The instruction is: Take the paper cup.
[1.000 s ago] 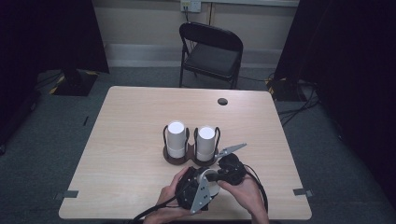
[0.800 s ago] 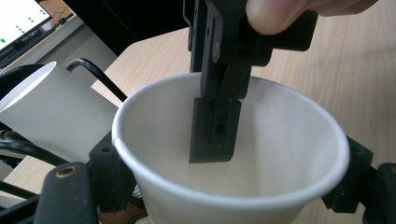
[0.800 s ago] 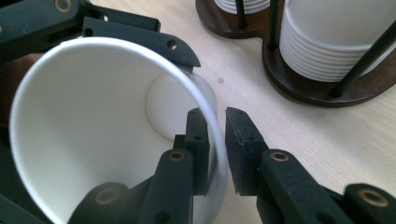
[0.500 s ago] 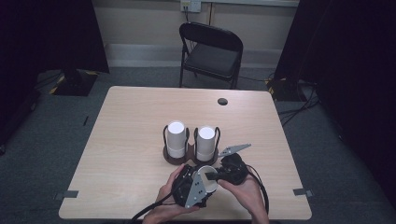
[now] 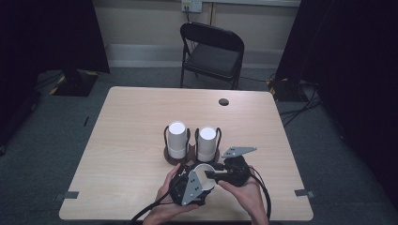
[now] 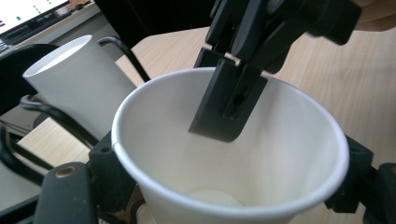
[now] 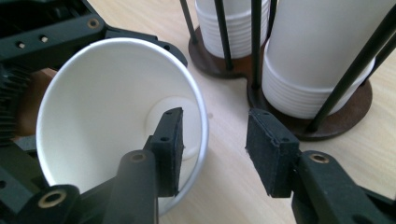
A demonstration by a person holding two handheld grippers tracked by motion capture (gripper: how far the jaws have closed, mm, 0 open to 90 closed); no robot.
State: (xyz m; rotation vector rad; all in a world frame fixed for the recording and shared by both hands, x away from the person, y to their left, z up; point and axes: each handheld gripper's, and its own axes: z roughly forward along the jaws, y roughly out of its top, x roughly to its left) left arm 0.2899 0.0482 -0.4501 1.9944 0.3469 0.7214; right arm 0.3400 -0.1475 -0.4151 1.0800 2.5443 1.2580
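**Paper cup held near the cup racks**

The left tongs (image 5: 199, 180) grip an empty white paper cup (image 6: 229, 154) just in front of two wire racks (image 5: 192, 152) holding white cup stacks (image 7: 308, 51) on the surface (image 5: 122, 140). The right tongs (image 7: 215, 149) stand apart, straddling the cup's rim, one jaw inside.

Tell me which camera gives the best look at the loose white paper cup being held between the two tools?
The left gripper view: the paper cup opens toward the camera, showing rim, inside and base, with one jaw of the right tool dipping in. The right gripper view shows the cup tilted, its wall between open jaws. The high view shows it small.
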